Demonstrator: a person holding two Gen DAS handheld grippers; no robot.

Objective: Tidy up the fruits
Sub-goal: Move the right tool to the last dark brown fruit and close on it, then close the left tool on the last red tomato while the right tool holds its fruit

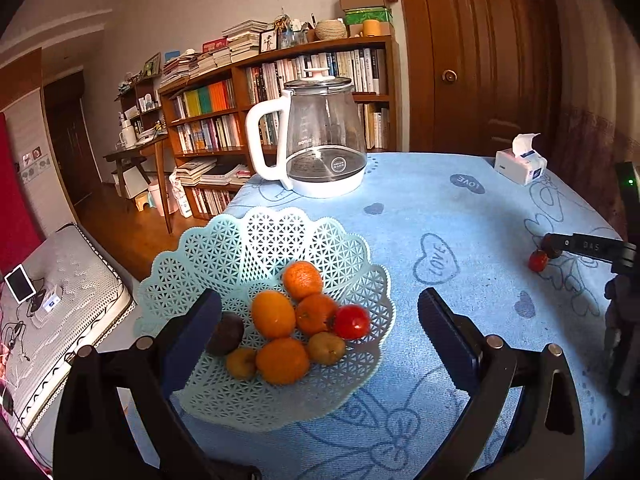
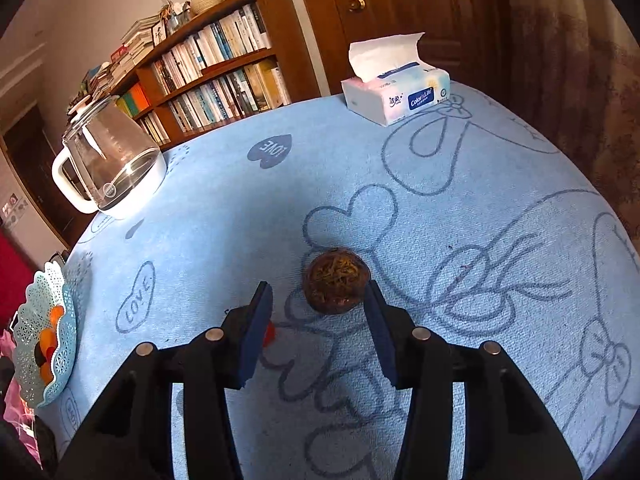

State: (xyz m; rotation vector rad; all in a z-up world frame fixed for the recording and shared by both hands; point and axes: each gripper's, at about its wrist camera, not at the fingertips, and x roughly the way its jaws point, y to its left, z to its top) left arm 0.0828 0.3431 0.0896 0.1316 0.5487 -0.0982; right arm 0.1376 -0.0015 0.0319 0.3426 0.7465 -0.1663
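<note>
Four oranges (image 1: 273, 313), two tomatoes (image 1: 351, 321), one kettle (image 1: 320, 136), one tissue box (image 2: 396, 94)

The left claw (image 1: 320, 328) hangs above the tabletop with its two blue-padded fingers (image 1: 192, 336) spread wide and nothing between them. The right claw (image 2: 318, 320) sits low, angled downward, its fingers (image 2: 256, 332) parted and not pressing on anything, reaching out well apart from the left
</note>
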